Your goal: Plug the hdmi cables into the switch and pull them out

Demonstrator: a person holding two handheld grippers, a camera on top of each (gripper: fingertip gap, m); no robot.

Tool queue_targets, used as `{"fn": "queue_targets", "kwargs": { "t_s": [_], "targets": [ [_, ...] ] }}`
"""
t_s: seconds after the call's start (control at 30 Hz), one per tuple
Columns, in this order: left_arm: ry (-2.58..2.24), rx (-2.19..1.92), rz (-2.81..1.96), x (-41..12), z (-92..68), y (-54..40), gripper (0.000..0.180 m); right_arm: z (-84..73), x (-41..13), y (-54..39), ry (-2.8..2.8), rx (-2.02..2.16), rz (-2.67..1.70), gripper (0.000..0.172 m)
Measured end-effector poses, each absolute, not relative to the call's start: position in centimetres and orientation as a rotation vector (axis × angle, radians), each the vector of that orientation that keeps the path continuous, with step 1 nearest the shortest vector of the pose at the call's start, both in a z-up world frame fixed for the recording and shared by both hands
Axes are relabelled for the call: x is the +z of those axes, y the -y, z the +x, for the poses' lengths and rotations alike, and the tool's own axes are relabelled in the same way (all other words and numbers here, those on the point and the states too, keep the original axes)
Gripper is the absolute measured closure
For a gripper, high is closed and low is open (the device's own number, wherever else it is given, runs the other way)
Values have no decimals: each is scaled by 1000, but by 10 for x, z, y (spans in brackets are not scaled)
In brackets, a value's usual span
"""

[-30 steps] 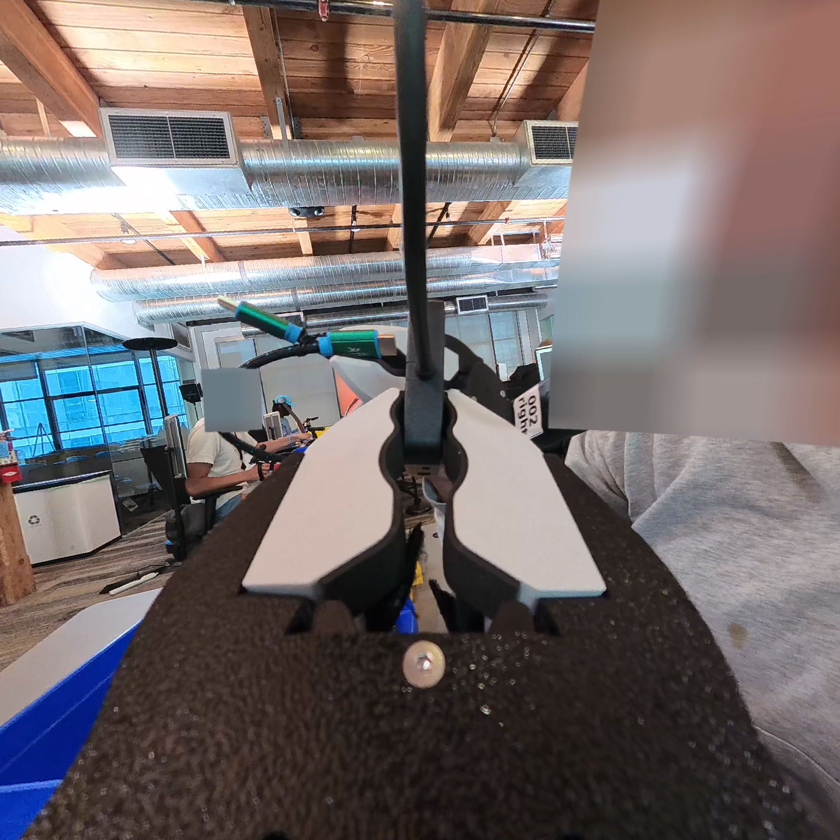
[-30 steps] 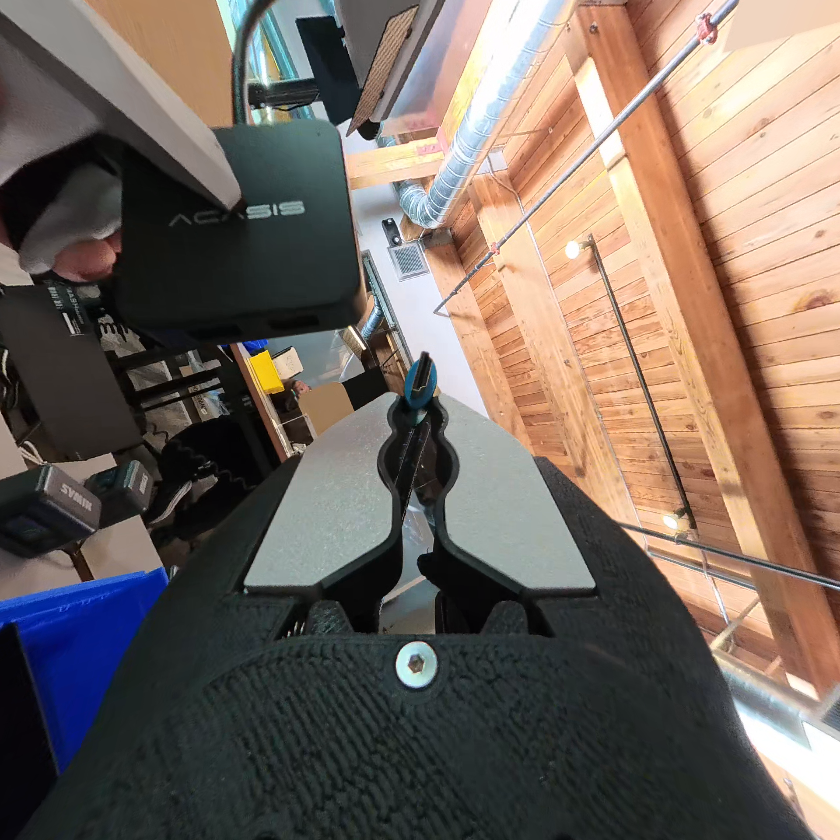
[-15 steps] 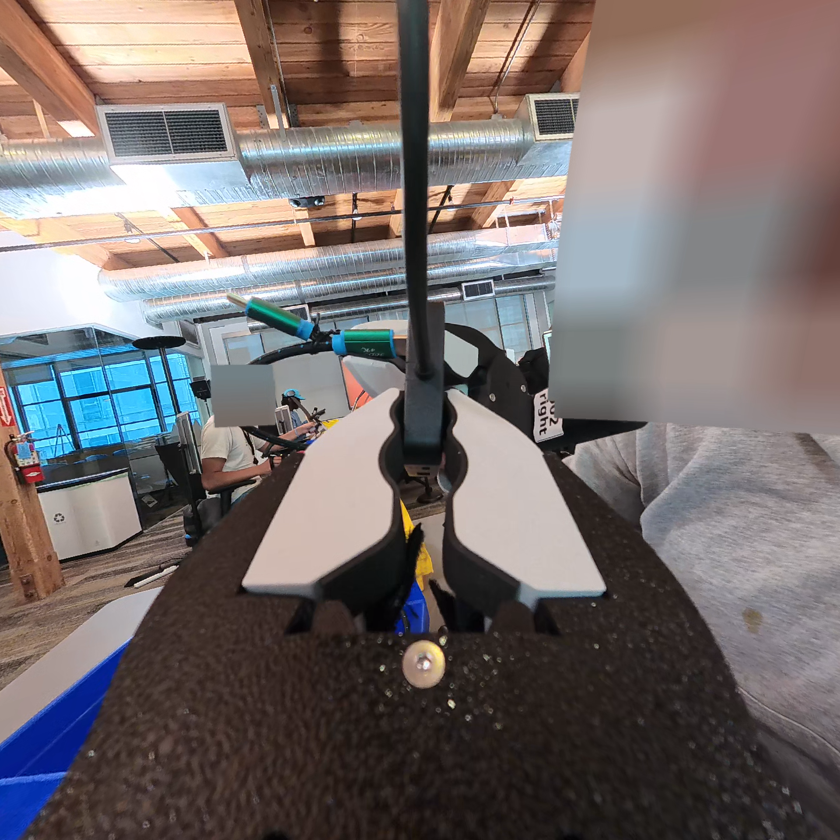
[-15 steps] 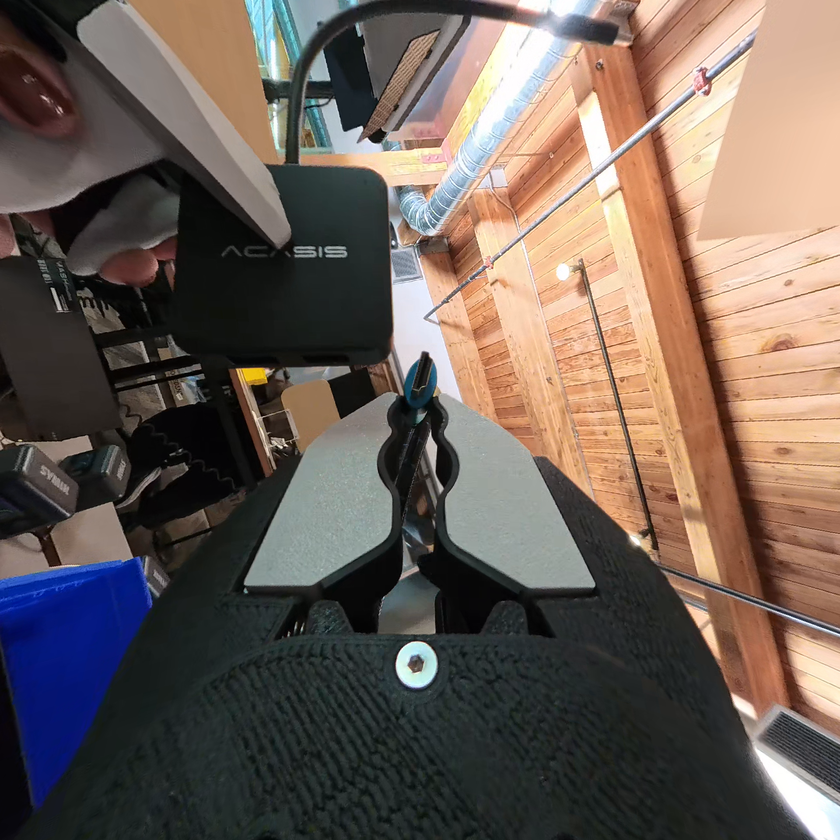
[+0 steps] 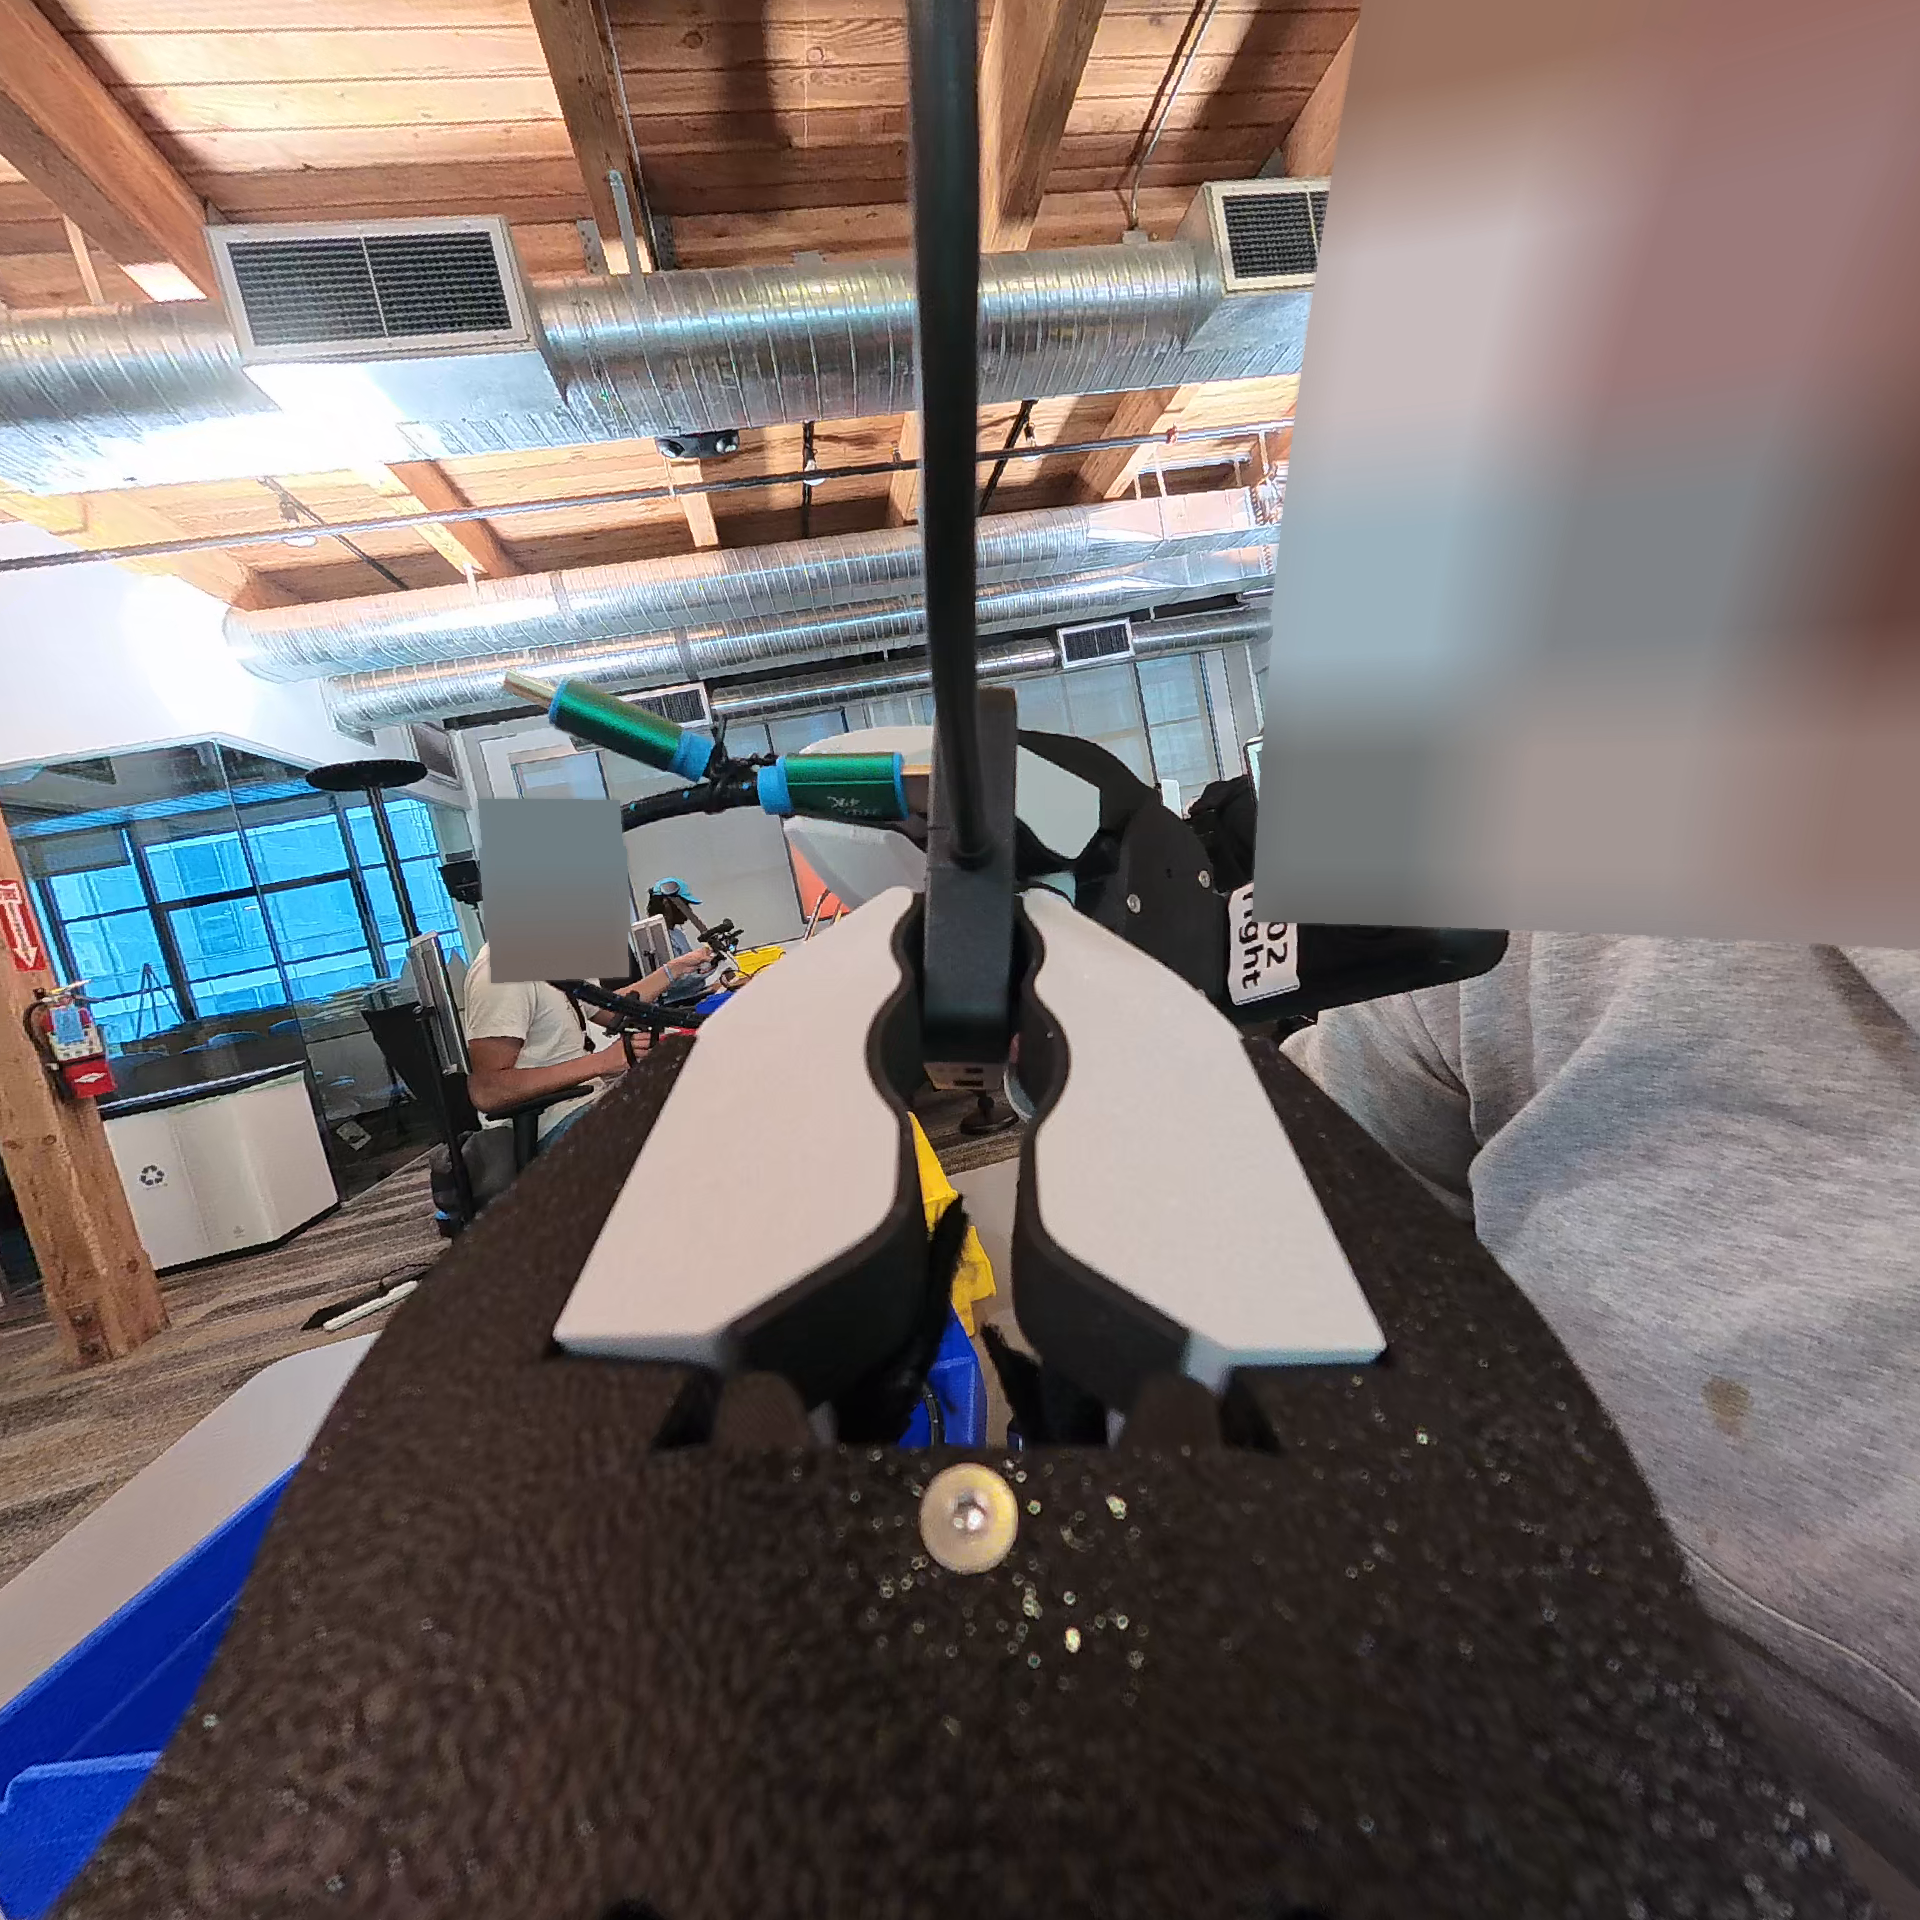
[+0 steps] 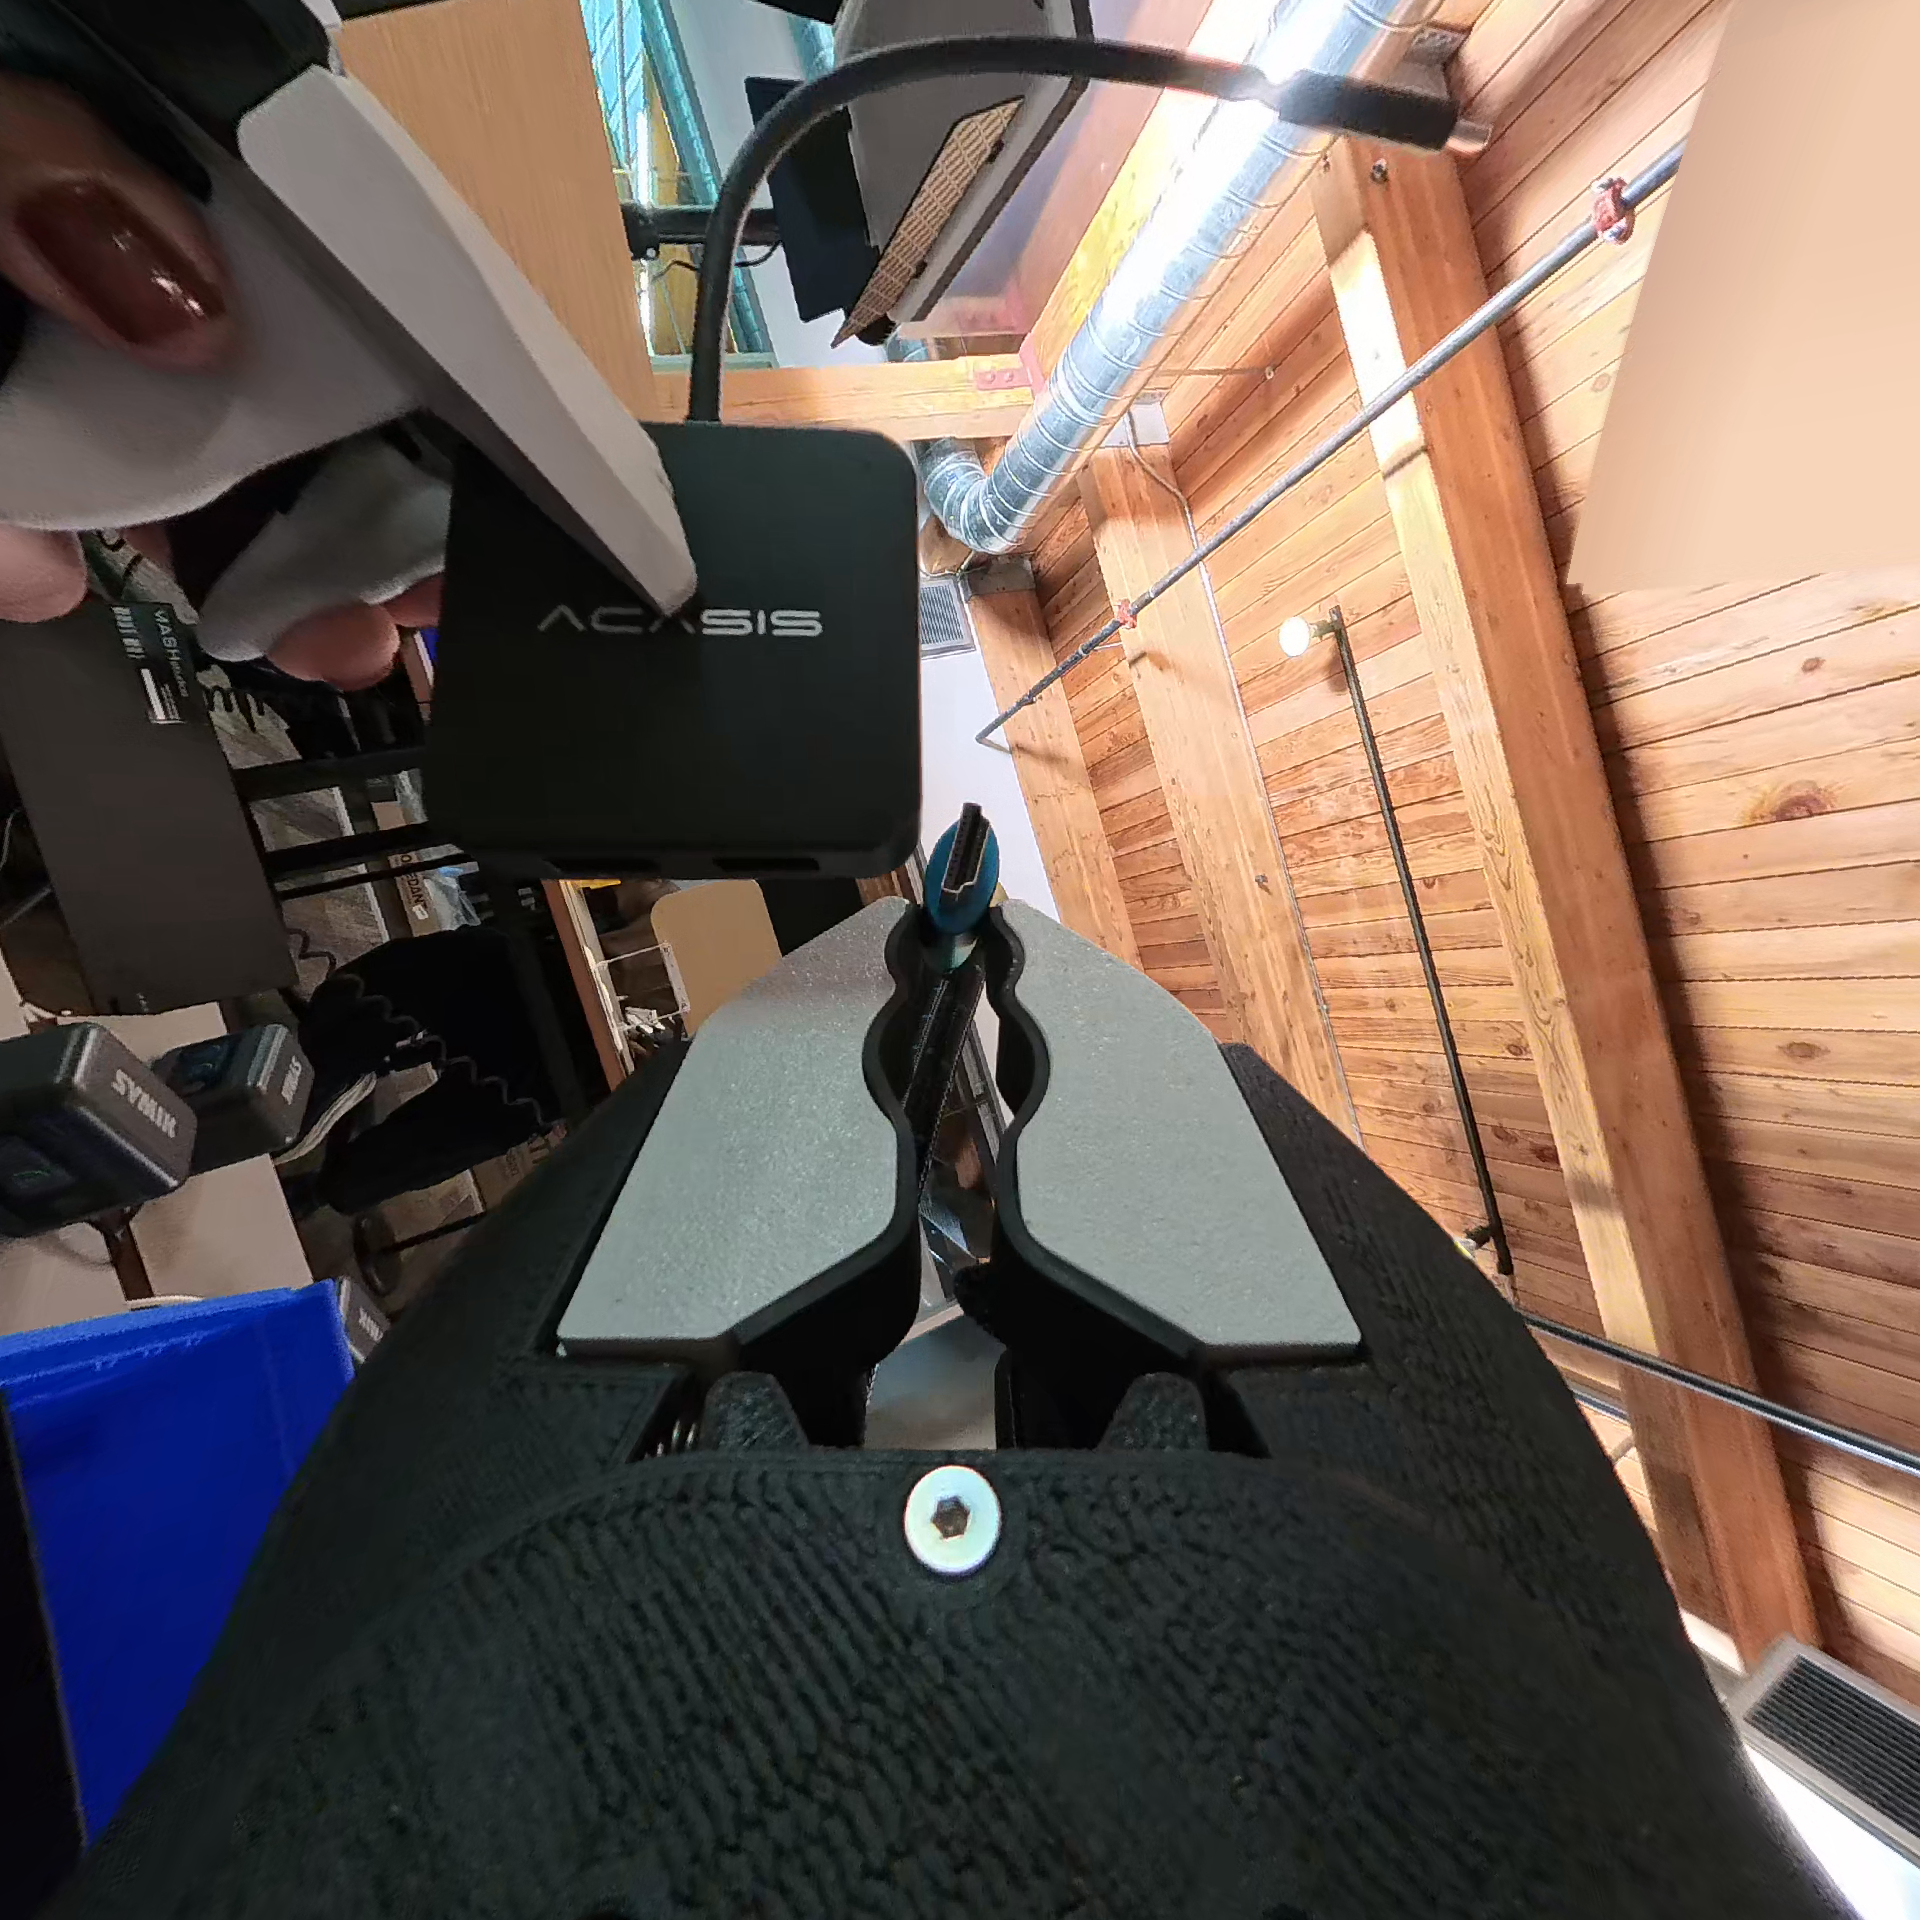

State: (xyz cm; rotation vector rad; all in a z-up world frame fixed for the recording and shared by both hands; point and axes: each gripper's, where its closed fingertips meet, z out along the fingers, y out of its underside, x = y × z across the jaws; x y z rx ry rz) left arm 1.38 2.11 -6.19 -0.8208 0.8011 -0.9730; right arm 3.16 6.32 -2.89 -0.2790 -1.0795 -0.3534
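- Left gripper (image 5: pixel 966 935) pinches a flat black hub (image 6: pixel 675 655), its cable (image 5: pixel 945 416) running toward 12 o'clock.
- Right gripper (image 6: pixel 956 925) pinches a blue-collared plug (image 6: pixel 961 868), tip at the hub's 5 o'clock corner, just apart.

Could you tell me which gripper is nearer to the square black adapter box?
Left. The left gripper clamps the black box edge-on between its fingers. The right gripper holds a green-blue cable plug, whose tip sits just below the box's port edge, not touching.
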Motion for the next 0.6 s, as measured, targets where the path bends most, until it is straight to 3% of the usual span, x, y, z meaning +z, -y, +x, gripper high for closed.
{"fn": "queue_targets", "kwargs": {
  "t_s": [0.23, 0.43, 0.6],
  "targets": [
    [-813, -751, -837, -65, 11, -28, 167, 32, -32, -69, 1091, -385, -304, 162],
    [-895, 221, -968, -88, -6, -66, 167, 39, -45, -95, 1166, -535, -382, 162],
    [-974, 717, -849, -95, 1, -66, 167, 45, -55, -104, 1210, -566, -388, 162]
  ]
}}
